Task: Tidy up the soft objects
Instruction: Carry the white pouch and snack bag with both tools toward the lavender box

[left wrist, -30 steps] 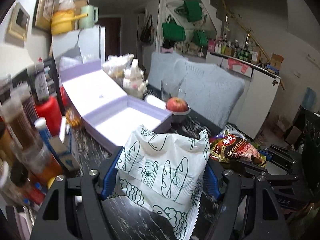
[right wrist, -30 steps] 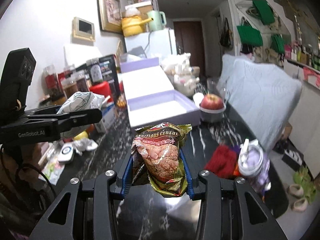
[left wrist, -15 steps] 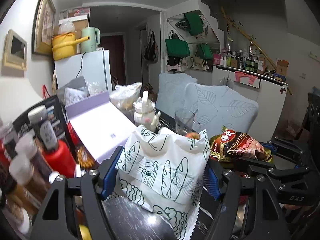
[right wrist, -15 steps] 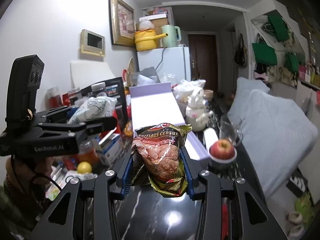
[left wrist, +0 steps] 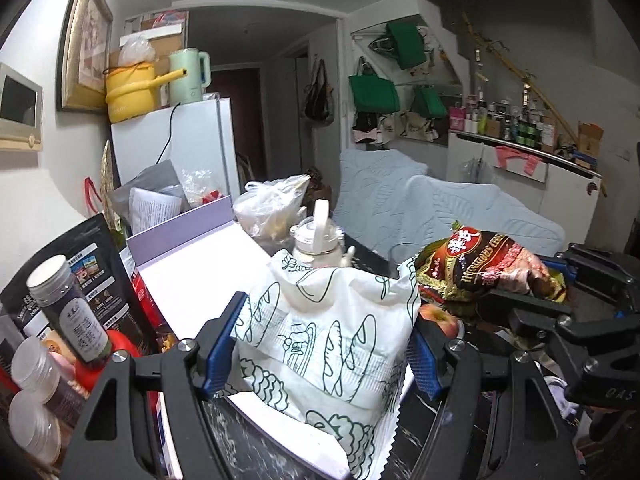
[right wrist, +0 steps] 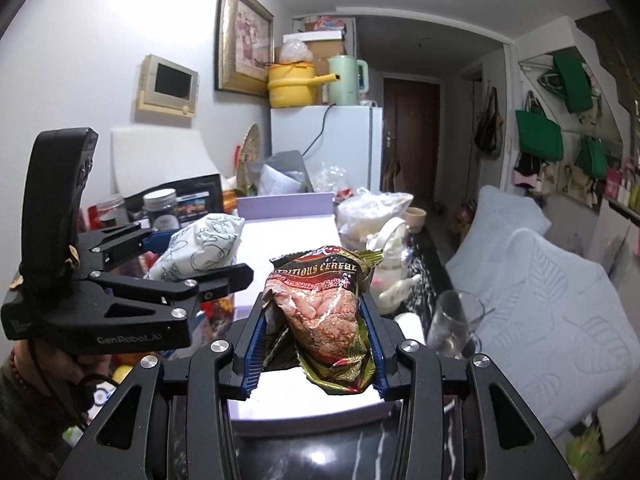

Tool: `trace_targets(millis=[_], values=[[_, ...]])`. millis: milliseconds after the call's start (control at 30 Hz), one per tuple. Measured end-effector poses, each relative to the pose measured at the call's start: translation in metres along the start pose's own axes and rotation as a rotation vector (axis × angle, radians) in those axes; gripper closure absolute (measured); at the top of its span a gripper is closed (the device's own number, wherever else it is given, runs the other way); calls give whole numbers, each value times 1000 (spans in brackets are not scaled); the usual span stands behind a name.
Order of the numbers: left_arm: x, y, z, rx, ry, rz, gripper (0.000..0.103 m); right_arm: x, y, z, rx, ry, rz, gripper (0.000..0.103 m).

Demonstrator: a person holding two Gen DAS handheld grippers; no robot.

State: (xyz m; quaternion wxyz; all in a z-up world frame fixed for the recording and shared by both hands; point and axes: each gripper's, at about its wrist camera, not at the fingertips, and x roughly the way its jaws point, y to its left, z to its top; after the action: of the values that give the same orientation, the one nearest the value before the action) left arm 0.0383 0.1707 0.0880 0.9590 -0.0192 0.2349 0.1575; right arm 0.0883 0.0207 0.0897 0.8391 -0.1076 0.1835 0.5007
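My left gripper (left wrist: 322,344) is shut on a white bread bag (left wrist: 320,336) printed with green loaves, held above the near end of the open lavender box (left wrist: 200,280). The same bag (right wrist: 200,246) shows in the right wrist view at the left, between the left gripper's fingers (right wrist: 216,280). My right gripper (right wrist: 318,340) is shut on a red and gold cereal packet (right wrist: 324,308), also over the box's near part (right wrist: 304,404). In the left wrist view that packet (left wrist: 488,264) hangs at the right, level with the bread bag.
Jars and a black pouch (left wrist: 68,304) crowd the left side of the dark marble table. A white bottle (left wrist: 318,236), a plastic bag (left wrist: 272,208), an apple (left wrist: 438,318) and a glass (right wrist: 454,320) stand right of the box. Pale blue cushioned chairs (right wrist: 540,280) flank the right.
Both grippers have risen and moved forward over the table with their bags still held; the box's tray now lies under them and its raised lid is closer.
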Motion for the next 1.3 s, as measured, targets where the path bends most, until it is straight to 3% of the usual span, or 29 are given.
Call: trace_targets(millis=[633,1033,1300], values=[[135,56,-32,-115,204,142,31,126,-19,-2,-13,112,25,61],[190,72,-58,-137,317,193,31,184,-31,-21,-1,191,9,61],[207,75,-68,-125,340,249,31,208,-36,-28,9,228,2,61]])
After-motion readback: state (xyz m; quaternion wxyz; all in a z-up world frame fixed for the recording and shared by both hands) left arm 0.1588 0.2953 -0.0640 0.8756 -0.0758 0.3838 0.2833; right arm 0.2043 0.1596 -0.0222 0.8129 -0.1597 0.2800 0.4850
